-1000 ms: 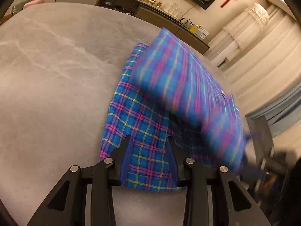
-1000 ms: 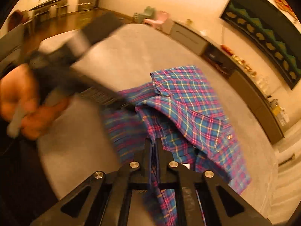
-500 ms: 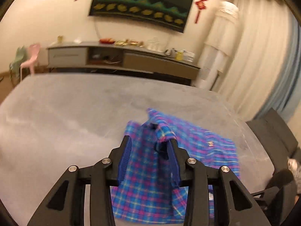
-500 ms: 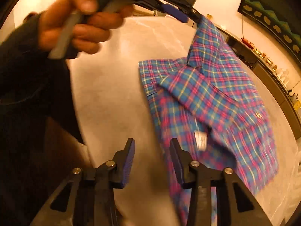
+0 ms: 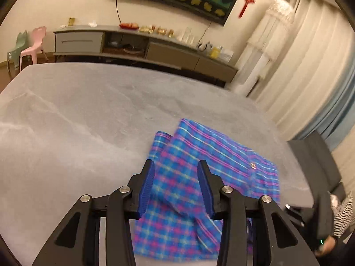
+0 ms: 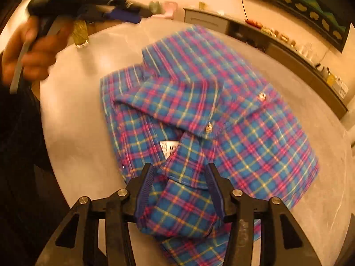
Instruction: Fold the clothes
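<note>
Partly, the shirt (image 6: 199, 110) is blurred in both views, and its near edge is cut off behind the right gripper (image 6: 179, 177). Blue plaid with pink and yellow lines is seen, folded flat on the grey table (image 5: 77, 122), its collar turned toward the right gripper and its length running away from it. Both the left gripper (image 5: 175, 173) and the right are held wide open, with nothing gripped.

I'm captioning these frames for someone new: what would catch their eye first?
The bright blue-and-pink plaid shirt, partly folded on the grey table, with its white neck label showing. Next, the open right gripper just above the shirt's near edge, and the left gripper raised at the table's far left.
</note>
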### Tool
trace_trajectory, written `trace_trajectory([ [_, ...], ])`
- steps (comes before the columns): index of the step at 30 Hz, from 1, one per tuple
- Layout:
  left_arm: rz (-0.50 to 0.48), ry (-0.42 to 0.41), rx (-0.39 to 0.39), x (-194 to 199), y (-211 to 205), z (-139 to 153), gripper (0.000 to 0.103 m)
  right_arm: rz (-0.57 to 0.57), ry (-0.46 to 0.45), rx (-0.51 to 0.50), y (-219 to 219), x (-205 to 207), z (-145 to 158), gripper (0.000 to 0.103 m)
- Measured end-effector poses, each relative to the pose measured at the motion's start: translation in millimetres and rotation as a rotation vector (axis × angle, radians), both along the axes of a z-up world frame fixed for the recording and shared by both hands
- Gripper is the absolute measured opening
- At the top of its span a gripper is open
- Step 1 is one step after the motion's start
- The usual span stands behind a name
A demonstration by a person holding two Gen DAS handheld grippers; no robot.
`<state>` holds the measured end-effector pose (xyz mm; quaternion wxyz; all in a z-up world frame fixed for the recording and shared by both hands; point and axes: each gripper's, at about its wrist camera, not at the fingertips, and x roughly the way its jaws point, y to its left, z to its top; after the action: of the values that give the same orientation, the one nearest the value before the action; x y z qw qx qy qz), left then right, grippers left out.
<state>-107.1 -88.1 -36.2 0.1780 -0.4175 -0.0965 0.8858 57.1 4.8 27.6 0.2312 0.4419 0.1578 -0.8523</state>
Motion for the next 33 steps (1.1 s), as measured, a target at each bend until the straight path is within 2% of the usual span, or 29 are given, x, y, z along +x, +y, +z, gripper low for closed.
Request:
trace_trajectory([
  [5, -0.029, -0.066, -0.116, -26.4, 28.2, -40.9, 0.04, -0.044, 0.002, -0.02, 14.0, 3.8, 2.7, 0.051],
  [7, -0.015, -0.077, -0.115, -27.9, 30.9, -48.4, 0.039, -0.05, -0.012, -0.034, 18.6, 2.6, -1.5, 0.051],
  [9, -0.005, -0.078, -0.111, -26.7, 32.1, -51.6, 0.016, -0.053, -0.022, -0.052, 21.1, -0.6, -5.7, 0.04],
  [10, -0.004, -0.07, -0.109, -24.2, 31.9, -50.7, 0.008, -0.053, -0.025, -0.059, 21.8, -2.3, -7.1, 0.033],
  [11, -0.003, -0.063, -0.107, -21.8, 31.7, -49.8, 0.005, -0.05, -0.025, -0.063, 22.7, -3.2, -7.6, 0.019],
  [13, -0.007, -0.046, -0.07, -16.3, 27.1, -40.6, 0.002, -0.053, -0.015, -0.064, 25.2, -4.2, -7.3, 0.011],
  [16, -0.028, -0.032, -0.012, -5.5, 22.5, -15.9, 0.001, -0.062, 0.008, -0.083, 33.0, 0.5, 4.6, 0.008],
  [21, -0.09, -0.102, -0.051, 21.7, 16.1, -23.5, 0.001, -0.043, -0.011, -0.116, 44.4, 19.3, 22.7, 0.008],
  [24, -0.127, -0.145, -0.077, 38.0, 12.2, -29.1, 0.001, -0.014, -0.076, -0.091, 44.5, 23.1, 5.7, 0.008],
  [26, -0.119, -0.213, -0.097, 37.6, 12.0, -53.6, 0.001, -0.018, -0.129, -0.071, 43.9, 19.3, -13.0, 0.008],
  [28, -0.117, -0.242, -0.112, 39.6, 13.5, -69.3, 0.001, -0.016, -0.146, -0.057, 44.3, 17.6, -20.9, 0.008],
  [32, -0.165, -0.224, -0.081, 50.2, 19.0, -61.4, 0.003, -0.026, -0.144, -0.007, 51.0, 13.4, -23.4, 0.008],
  [33, -0.173, -0.212, -0.037, 50.1, 16.2, -54.8, 0.004, -0.032, -0.15, -0.002, 56.2, 11.7, -23.4, 0.008],
])
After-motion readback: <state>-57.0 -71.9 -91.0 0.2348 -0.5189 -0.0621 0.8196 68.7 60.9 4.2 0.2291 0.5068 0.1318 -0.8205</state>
